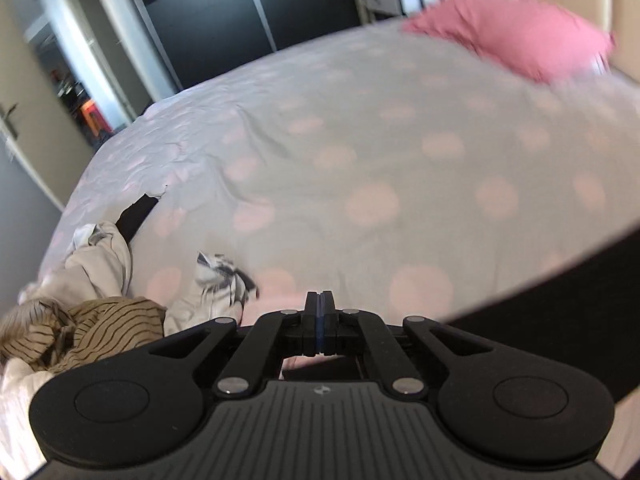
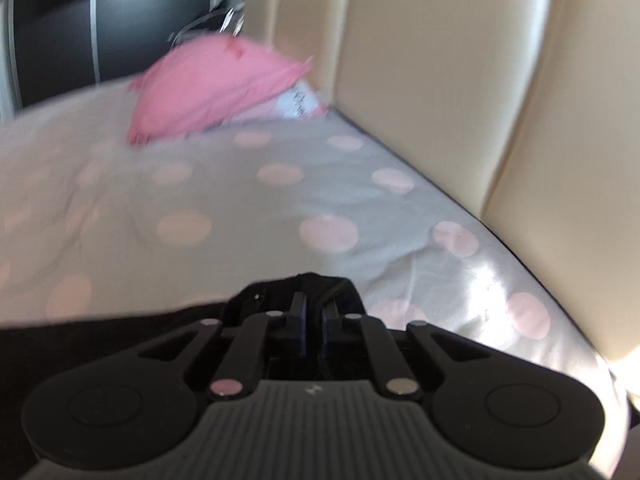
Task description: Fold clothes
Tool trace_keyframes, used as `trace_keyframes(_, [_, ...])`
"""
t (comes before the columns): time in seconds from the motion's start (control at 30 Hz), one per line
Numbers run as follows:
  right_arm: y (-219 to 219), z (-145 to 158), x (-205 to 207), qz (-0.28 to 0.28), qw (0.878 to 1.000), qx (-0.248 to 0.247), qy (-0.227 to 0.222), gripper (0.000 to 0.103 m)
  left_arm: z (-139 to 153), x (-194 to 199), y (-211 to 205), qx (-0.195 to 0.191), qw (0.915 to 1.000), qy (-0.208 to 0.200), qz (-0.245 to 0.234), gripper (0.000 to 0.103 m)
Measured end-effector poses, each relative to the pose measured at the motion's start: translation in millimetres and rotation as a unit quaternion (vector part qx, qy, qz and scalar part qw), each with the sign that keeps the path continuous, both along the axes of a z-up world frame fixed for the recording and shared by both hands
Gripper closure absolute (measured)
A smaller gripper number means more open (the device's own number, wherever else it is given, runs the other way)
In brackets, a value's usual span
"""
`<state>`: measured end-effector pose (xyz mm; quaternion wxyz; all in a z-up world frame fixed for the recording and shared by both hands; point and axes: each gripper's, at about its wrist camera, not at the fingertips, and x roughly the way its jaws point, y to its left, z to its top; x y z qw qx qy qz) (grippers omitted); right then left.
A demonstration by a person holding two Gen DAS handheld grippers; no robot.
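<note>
Left gripper point(image 1: 319, 300): jaws pressed fully together, blue pads meeting, no cloth visible between the tips. Black garment point(image 1: 568, 300) stretched as a dark band across the lower right, passing under the gripper body. Whether the left gripper holds its edge: cannot tell.

Right gripper point(image 2: 314, 312): jaws nearly together, clenched on a bunched fold of the black garment point(image 2: 304, 286) that rises around the fingertips; rest of the cloth spread dark along the lower left.

Beneath both: grey bedspread point(image 1: 360, 140) with pale pink dots, creased toward the far left.

Left of left gripper: heap of clothes point(image 1: 92, 312) — tan striped piece, white pieces, a black-and-white one just beside.

Farther off: pink pillow point(image 2: 216, 88) at the head of the bed, against cream padded headboard point(image 2: 440, 80). Dark wardrobe point(image 1: 208, 28) beyond the bed.
</note>
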<state>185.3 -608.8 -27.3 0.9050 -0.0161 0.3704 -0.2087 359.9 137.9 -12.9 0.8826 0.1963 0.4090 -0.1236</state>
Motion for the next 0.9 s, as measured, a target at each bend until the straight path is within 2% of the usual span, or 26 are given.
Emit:
trace_keyframes(0.03, [7.4,-1.3,3.9,0.008,1.0,-0.026,0.015,0.082,-3.7,-1.5,0.2,-0.006,1.0,0.004,-0.005,0.103])
trace_keyframes(0.07, [14.2,1.5,4.3,0.015,0.999,-0.049,0.017,0.066,-7.9,-3.9,0.0,-0.01,0.9999,0.004,-0.005,0.103])
trace_keyframes(0.13, [26.6,10.6,1.5,0.031,0.996,-0.077,0.008,0.058,-11.3,-15.4,-10.3,-0.013,0.9997,0.012,-0.018,0.103])
trace_keyframes(0.2, [36.9,18.7,-5.3,0.051,0.997,-0.064,0.0,0.058,-17.6,-33.7,-24.0,-0.009,0.9987,0.026,-0.043,0.098])
trace_keyframes(0.3, [61.3,21.9,-18.5,0.088,0.994,-0.057,0.014,0.058,-24.5,-66.5,-48.7,0.001,0.996,0.046,-0.077,0.089])
trace_keyframes(0.43, [99.6,23.8,-40.8,0.124,0.991,-0.043,0.04,0.06,-35.1,-96.6,-64.3,0.008,0.9926,0.067,-0.101,0.087])
trace_keyframes(0.57, [139.3,25.2,-60.9,0.127,0.991,-0.006,0.05,0.059,-49.5,-110.5,-69.3,0.01,0.9908,0.085,-0.105,0.087])
trace_keyframes(0.67, [169.6,15.9,-71.1,0.122,0.99,0.027,0.064,0.059,-53.8,-118.3,-75.4,0.013,0.9893,0.092,-0.113,0.087])
trace_keyframes(0.77, [201.2,-3.6,-80.5,0.114,0.988,0.058,0.086,0.06,-55.0,-124.3,-82.9,0.014,0.9873,0.092,-0.128,0.081])
trace_keyframes(0.9, [234.8,-30.3,-85.2,0.112,0.986,0.067,0.104,0.062,-60.2,-131.0,-91.4,0.018,0.9834,0.1,-0.15,0.078])
